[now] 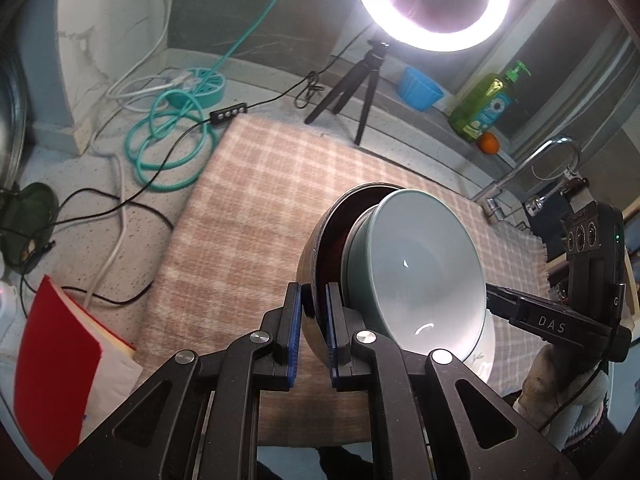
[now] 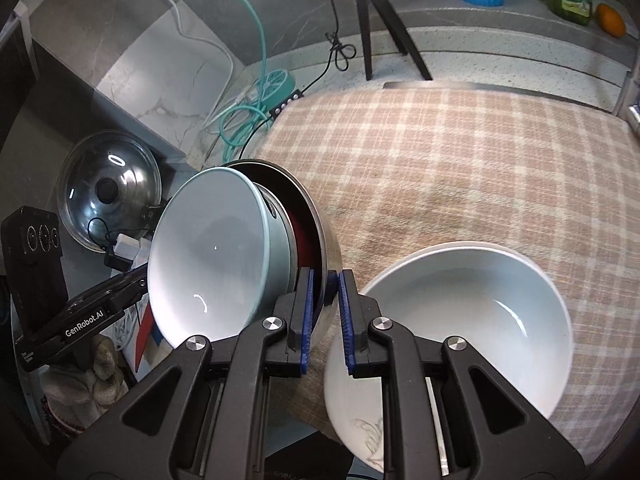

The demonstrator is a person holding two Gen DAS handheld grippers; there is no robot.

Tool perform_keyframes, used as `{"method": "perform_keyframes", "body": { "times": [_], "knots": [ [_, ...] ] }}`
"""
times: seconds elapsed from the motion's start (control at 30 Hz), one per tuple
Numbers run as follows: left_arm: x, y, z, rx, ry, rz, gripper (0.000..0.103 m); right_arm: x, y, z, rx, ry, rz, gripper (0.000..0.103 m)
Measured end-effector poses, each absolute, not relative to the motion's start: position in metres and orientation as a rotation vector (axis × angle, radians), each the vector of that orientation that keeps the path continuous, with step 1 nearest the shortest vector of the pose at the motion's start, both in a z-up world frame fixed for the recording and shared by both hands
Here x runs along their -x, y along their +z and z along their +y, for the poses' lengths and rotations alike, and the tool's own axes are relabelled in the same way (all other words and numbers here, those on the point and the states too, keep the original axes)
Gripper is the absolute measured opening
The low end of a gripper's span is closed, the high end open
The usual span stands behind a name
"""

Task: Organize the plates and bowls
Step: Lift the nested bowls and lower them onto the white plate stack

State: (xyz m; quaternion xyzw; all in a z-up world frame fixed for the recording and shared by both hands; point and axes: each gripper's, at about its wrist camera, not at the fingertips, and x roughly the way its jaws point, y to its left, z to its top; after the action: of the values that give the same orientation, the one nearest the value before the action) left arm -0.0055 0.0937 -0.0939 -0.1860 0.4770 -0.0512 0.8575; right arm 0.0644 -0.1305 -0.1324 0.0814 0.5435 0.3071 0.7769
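Observation:
A steel bowl [image 1: 310, 256] with a dark red inside is held tilted on edge above the checked cloth [image 1: 248, 208], with a pale green bowl [image 1: 416, 276] nested in it. My left gripper [image 1: 314, 328] is shut on the steel bowl's rim. In the right wrist view my right gripper [image 2: 325, 320] is shut on the same steel bowl's [image 2: 330, 248] rim from the opposite side, and the green bowl [image 2: 208, 256] faces left. A white bowl [image 2: 460, 328] rests in a white plate [image 2: 360, 428] on the cloth, just right of my right gripper.
A ring light [image 1: 432, 0] on a tripod [image 1: 352, 88] stands at the cloth's far edge. Cables [image 1: 168, 140] lie far left, with a red book [image 1: 56, 360] near left. A blue tub [image 1: 420, 88], soap bottle [image 1: 484, 104], orange [image 1: 489, 143] and tap [image 1: 528, 168] are at right. A glass lid [image 2: 108, 196] leans at left.

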Motion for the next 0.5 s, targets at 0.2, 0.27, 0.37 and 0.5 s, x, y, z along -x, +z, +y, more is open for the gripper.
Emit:
{"method": "perform_keyframes", "body": {
  "times": [0.2, 0.27, 0.37, 0.5],
  "knots": [
    [-0.001, -0.086, 0.065, 0.369, -0.173, 0.993, 0.008, -0.062, -0.121, -0.166, -0.202, 0.62, 1.157, 0.014],
    [-0.002, -0.084, 0.055, 0.361, -0.197, 0.996, 0.008, -0.06, -0.118, -0.179, -0.211, 0.601, 1.152, 0.014],
    [-0.005, -0.086, 0.039, 0.351, -0.23, 1.007, 0.008, -0.057, -0.117, -0.198, -0.227, 0.571, 1.15, 0.014],
    [-0.006, -0.091, 0.019, 0.343, -0.27, 1.032, 0.008, -0.053, -0.12, -0.221, -0.242, 0.529, 1.155, 0.014]
  ]
}}
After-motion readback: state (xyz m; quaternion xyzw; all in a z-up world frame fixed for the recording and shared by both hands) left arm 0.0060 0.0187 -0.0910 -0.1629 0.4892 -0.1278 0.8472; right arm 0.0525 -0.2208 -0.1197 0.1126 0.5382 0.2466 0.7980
